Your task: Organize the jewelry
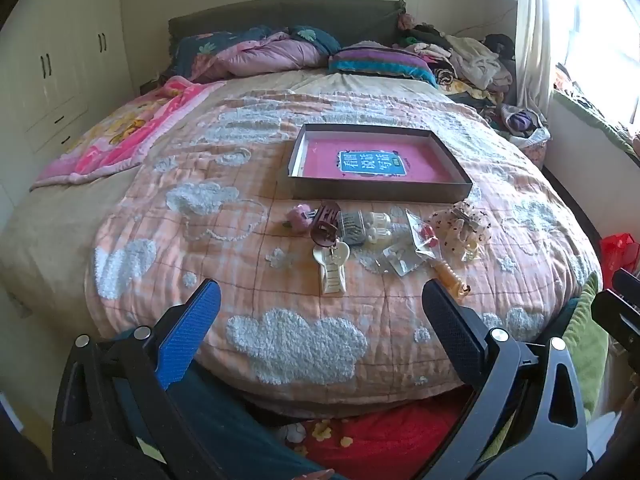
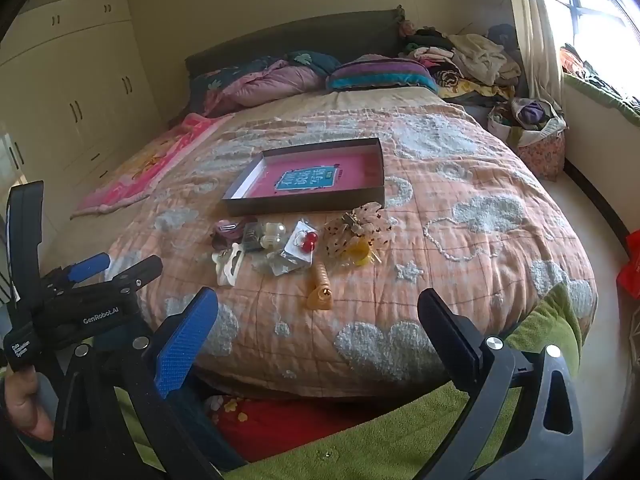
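Note:
A shallow dark box with a pink floor and a blue label lies on the bed; it also shows in the right wrist view. In front of it lies a cluster of hair accessories and jewelry: a dark red claw clip, a cream clip, small clear packets, a spotted bow and an orange beaded piece. My left gripper is open and empty, short of the cluster. My right gripper is open and empty, near the orange piece. The left gripper shows at the left of the right wrist view.
The bed carries a peach quilt with white clouds, a pink blanket at left, pillows and a clothes pile at the head. White wardrobes stand left. A window and basket are right.

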{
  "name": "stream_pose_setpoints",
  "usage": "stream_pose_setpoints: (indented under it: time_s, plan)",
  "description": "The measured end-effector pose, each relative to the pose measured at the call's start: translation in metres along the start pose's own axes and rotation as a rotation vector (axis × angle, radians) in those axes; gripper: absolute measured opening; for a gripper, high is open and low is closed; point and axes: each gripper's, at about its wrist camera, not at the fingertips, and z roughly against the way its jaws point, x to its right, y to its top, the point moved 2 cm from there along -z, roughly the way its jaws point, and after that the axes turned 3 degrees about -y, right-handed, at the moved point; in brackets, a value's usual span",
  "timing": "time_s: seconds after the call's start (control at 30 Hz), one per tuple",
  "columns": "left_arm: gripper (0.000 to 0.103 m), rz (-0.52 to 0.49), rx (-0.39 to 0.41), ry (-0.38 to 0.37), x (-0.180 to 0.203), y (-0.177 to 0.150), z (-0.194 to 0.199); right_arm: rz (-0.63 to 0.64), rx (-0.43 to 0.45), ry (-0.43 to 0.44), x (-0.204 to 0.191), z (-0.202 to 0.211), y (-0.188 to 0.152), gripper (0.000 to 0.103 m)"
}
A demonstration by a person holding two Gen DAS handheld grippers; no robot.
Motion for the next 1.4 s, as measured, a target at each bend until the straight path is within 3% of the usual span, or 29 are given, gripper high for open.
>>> stream_pose_setpoints:
  time_s: [1.4]
  plan:
    - [0.094,0.002,-0.003,-0.009,0.002,0.0007,0.0008,-0.023,0.006,0.01,0.0045,0.0024,-0.0067,0.099]
